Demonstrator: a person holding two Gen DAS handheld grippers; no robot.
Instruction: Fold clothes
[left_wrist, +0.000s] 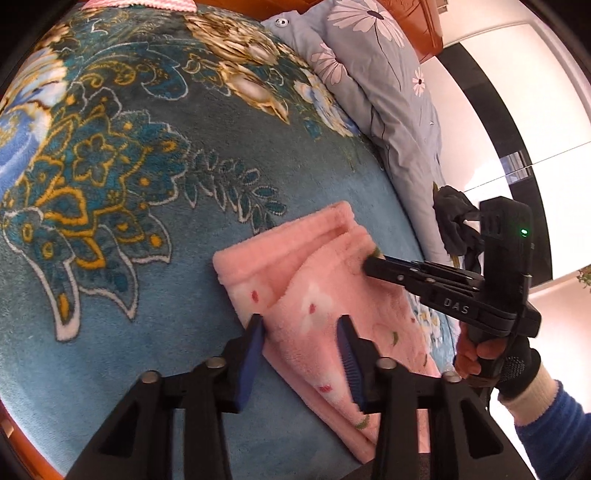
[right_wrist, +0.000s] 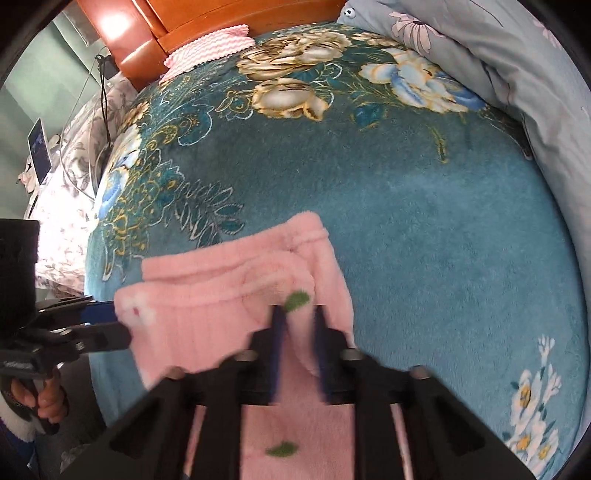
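L gripper (left_wrist: 301, 343) nearest: jaws partly apart, straddling near edge of pink fleece garment (left_wrist: 314, 295), pads not clearly pinching. R gripper (right_wrist: 297, 332) nose-down on same cloth, jaws near together w/ a pinch of pink pile between. Garment lies part-folded on teal floral blanket (left_wrist: 147, 258), waistband end farthest. Beyond: grey quilt (left_wrist: 388, 92). To fold well: get both grips firm on matching corners, lift evenly, lay edge square.
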